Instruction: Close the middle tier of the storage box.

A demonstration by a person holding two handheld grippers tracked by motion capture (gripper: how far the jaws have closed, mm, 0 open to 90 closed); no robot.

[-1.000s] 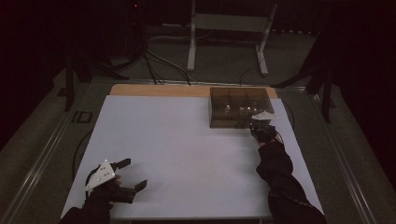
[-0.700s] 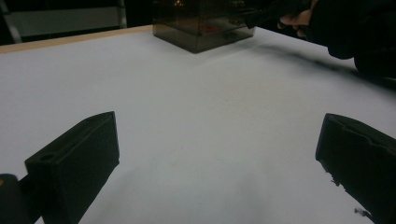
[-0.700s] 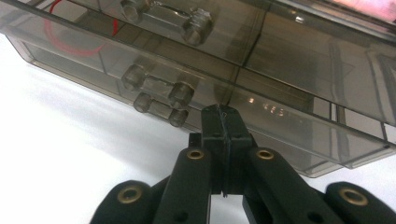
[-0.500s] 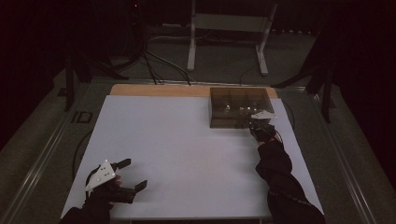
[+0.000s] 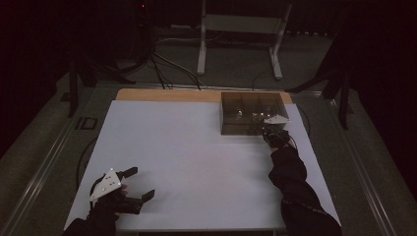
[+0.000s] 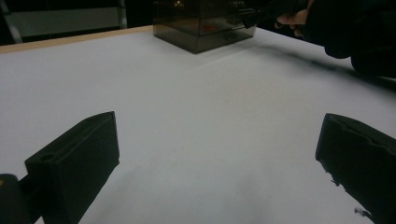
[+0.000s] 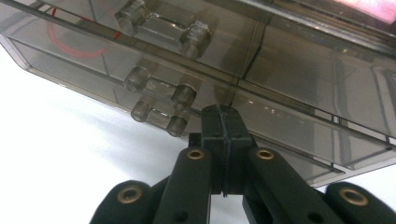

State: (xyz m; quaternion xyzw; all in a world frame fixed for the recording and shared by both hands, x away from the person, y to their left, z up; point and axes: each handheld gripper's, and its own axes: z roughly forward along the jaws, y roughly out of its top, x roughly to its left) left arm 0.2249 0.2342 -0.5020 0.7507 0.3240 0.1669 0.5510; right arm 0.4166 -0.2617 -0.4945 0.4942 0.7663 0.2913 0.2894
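Note:
A smoky see-through drawer box stands at the far right of the white table. My right gripper is at its front face, at the right end. In the right gripper view its jaws are pressed flat together with nothing between them. Their tips sit against the box beside the right end of a clear drawer handle. My left gripper rests low at the near left corner, open and holding nothing. In the left gripper view its jaws stand wide apart over bare table, and the box is far ahead.
A wooden strip runs along the table's far edge. Behind it stand a metal stand and cables on the dark floor. A person's dark sleeve lies along the right side of the table.

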